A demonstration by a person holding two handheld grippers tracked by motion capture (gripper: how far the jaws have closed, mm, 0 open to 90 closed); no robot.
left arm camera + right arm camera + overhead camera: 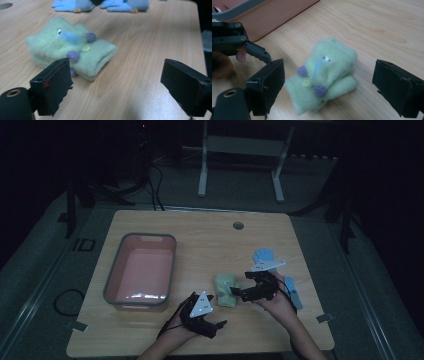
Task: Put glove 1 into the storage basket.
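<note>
Folded pale-green fleece mitten [324, 75] lying free between the right gripper [245, 287] and left gripper [216, 316], both spread wide and empty; at ten o'clock, grey-rimmed pink tub [141, 270]. Risk: a one-layer pinch probably unfolds the bundle.

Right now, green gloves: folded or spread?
Folded. The green gloves sit doubled over in a thick stack with layered edges, resting on the table.

Light wood table [200, 232] with rounded corners and a small round hole [238, 225] near its upper edge. Sitting on it: a pink tub with a grey rim [172, 262] on the left, a folded pale green fuzzy mitten [226, 290] around the lower middle, and blue gloves [263, 256] just right of centre. Bits of tape [325, 318] stick out at the lower corners.
</note>
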